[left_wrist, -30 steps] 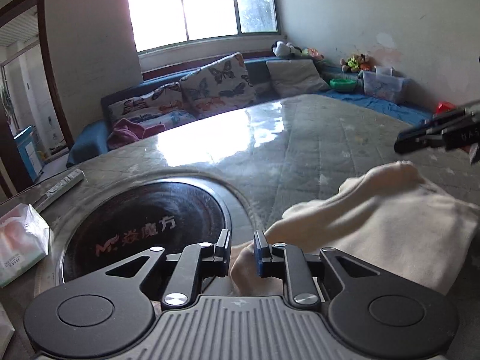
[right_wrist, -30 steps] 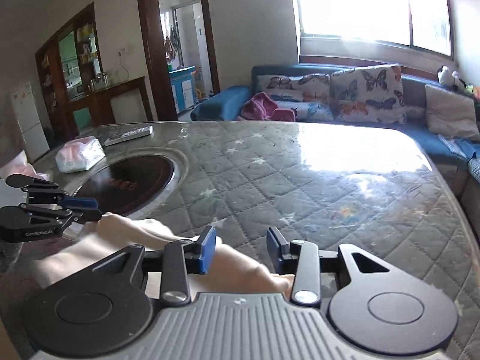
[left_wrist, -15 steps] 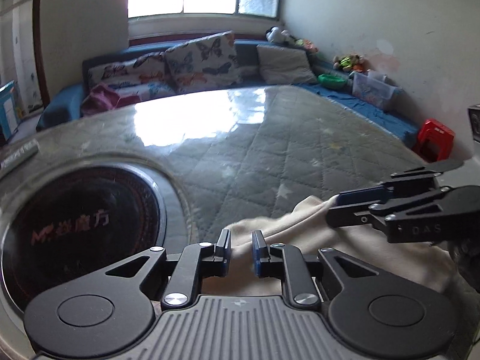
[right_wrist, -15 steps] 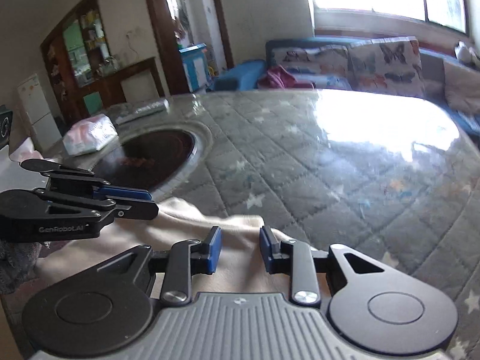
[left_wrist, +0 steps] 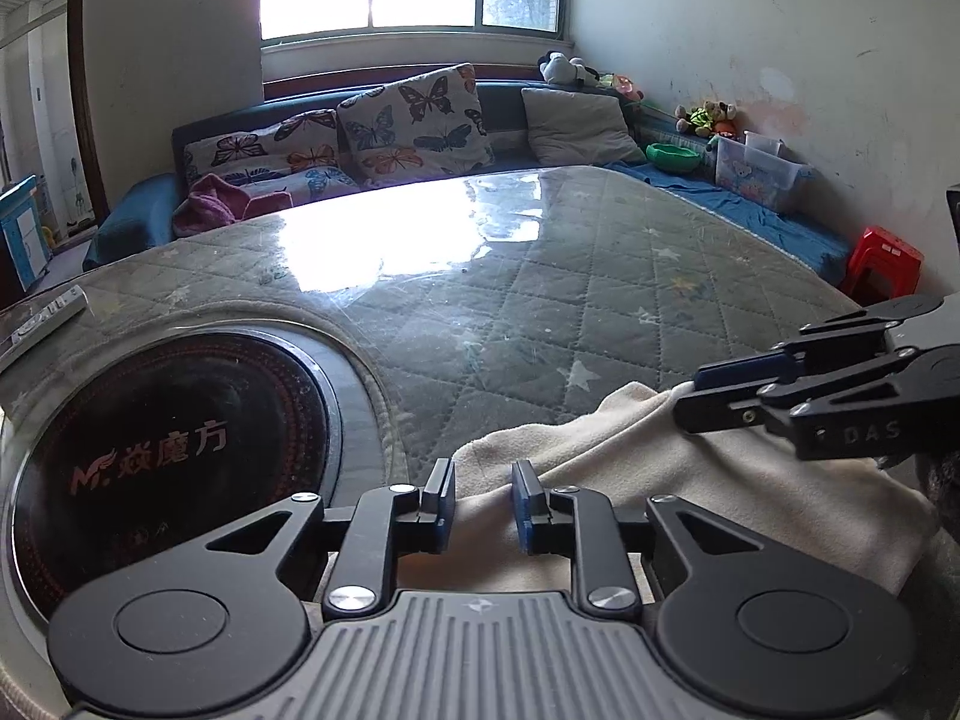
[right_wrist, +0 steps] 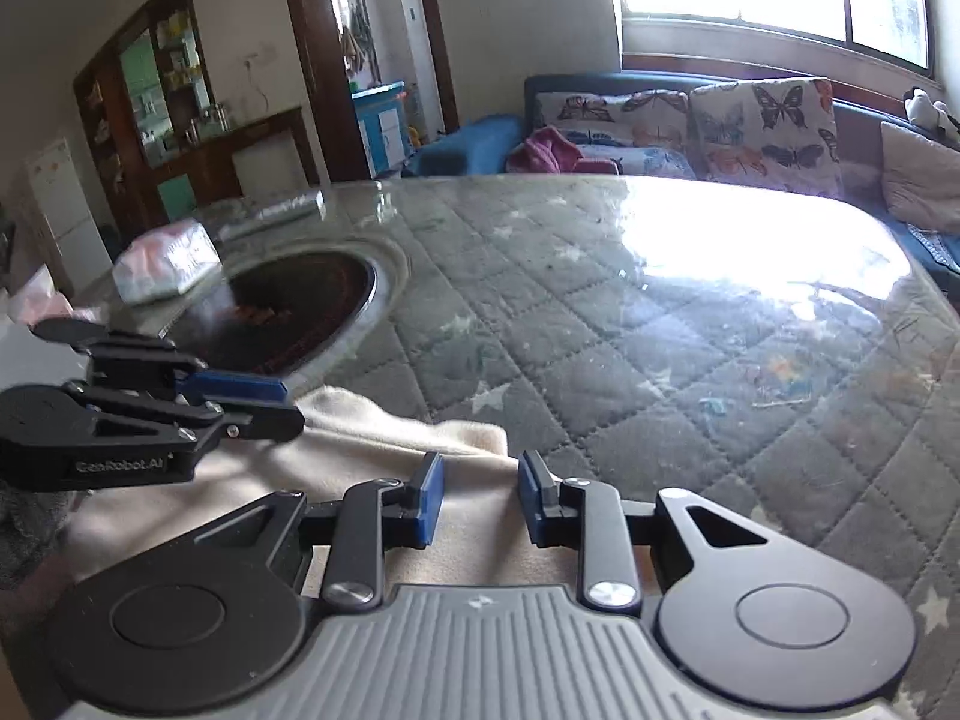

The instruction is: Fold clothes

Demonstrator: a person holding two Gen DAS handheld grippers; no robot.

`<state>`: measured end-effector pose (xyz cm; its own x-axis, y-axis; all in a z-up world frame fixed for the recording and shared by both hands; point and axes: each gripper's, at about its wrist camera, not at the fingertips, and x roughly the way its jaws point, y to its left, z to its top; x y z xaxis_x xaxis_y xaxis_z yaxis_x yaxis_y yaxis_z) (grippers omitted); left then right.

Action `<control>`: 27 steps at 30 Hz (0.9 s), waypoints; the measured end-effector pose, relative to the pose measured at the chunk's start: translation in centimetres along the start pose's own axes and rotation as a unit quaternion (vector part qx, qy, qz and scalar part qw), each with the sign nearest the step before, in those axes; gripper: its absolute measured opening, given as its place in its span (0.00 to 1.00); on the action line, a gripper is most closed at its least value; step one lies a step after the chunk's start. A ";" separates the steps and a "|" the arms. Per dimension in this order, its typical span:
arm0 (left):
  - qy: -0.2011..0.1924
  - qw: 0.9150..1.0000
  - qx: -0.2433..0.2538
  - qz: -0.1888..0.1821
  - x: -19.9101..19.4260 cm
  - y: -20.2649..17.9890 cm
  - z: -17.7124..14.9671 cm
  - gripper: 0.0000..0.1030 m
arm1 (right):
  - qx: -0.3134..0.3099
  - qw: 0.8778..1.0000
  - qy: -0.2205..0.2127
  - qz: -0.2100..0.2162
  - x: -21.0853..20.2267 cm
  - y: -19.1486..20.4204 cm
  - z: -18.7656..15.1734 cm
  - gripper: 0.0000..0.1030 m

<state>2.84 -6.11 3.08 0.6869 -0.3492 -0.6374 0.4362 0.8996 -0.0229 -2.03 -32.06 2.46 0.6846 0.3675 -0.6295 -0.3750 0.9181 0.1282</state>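
A cream garment [left_wrist: 690, 480] lies flat and folded on the near part of the glass-topped quilted table [left_wrist: 540, 300]. My left gripper [left_wrist: 483, 474] sits low over its left end. The blue pads stand a small gap apart, with cloth showing between and under them. My right gripper [right_wrist: 480, 468] hovers over the same garment [right_wrist: 372, 438] near its far edge, its pads also a little apart. Each gripper appears in the other's view: the right gripper [left_wrist: 687, 396] over the garment's right corner, the left gripper [right_wrist: 294, 405] at the left. I cannot tell if the pads touch the cloth.
A dark round hotplate [left_wrist: 168, 450] is set into the table left of the garment. Beyond it lie a remote [left_wrist: 48, 324] and a tissue pack [right_wrist: 165, 264]. A sofa with butterfly cushions [left_wrist: 414, 120] runs behind the table, and a red stool [left_wrist: 882, 264] stands at the right.
The garment went from bunched and raised in the grippers to lying flat on the table. Both grippers came down and toward each other. The left pads have spread slightly.
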 end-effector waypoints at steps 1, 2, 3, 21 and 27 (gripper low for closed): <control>-0.005 1.000 0.000 -0.001 -0.4 -0.2 0.1 0.23 | 0.000 1.000 -0.001 -0.001 -0.1 -0.1 0.0 0.26; -0.010 1.000 0.001 -0.004 -0.8 -0.5 0.1 0.23 | 0.000 1.000 -0.001 -0.002 -0.3 -0.2 0.1 0.26; -0.014 1.000 0.002 -0.009 -1.2 -0.9 0.1 0.23 | -0.001 1.000 -0.002 -0.003 -0.4 -0.3 0.1 0.26; -0.012 0.997 0.021 -0.073 -2.2 -6.0 -2.8 0.30 | 0.016 1.000 -0.018 -0.010 -3.1 -1.9 -2.7 0.27; -0.020 0.997 -0.003 -0.070 -3.5 -5.5 -3.7 0.30 | 0.034 0.999 -0.006 -0.012 -1.7 -3.0 -2.6 0.26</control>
<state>-4.06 -8.84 2.58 0.6426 -0.4819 -0.5957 0.5266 0.8425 -0.1137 -3.71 -35.86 1.14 0.7011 0.3459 -0.6235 -0.3143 0.9348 0.1652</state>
